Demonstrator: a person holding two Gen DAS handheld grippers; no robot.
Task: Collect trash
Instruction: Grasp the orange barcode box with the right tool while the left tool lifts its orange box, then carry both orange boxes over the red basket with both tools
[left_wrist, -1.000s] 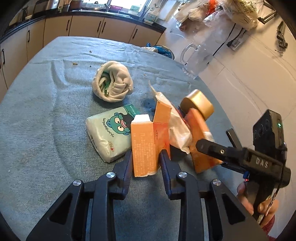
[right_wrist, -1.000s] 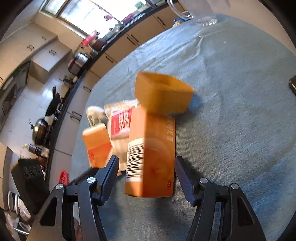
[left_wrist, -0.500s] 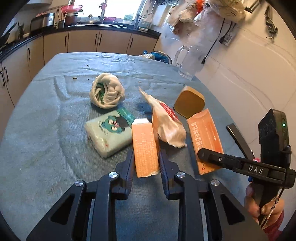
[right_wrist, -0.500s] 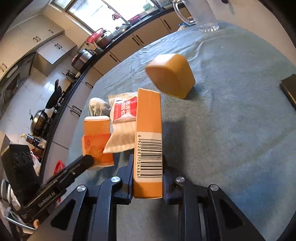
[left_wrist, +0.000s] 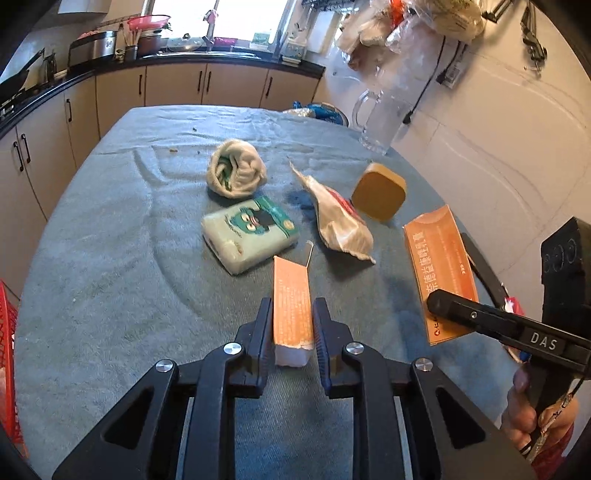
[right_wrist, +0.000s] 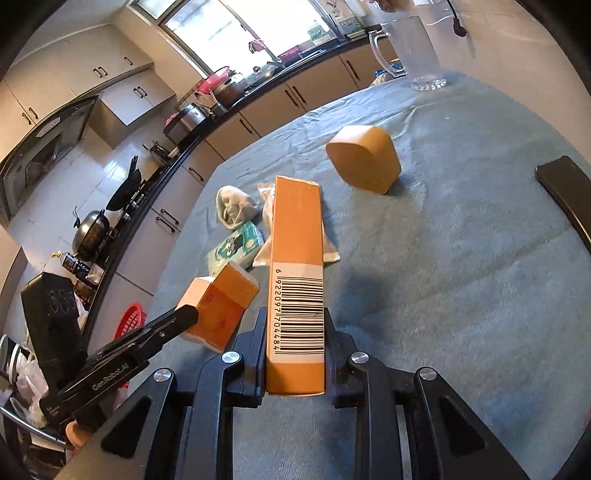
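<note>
Two orange cartons lifted off cloth, left tongs (left_wrist: 291, 328) closing on small carton (left_wrist: 291, 295), right tongs (right_wrist: 295, 339) clamping long carton (right_wrist: 295, 251)

left gripper (left_wrist: 293, 330) closing, right gripper (right_wrist: 295, 341) clamped

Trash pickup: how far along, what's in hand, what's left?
Done: nothing visibly binned. In hand: left claw, still closing, clamps the small orange carton; right claw is shut on the long barcode box. Left on the table: crumpled wrapper, tissue pack, tan lid.
</note>
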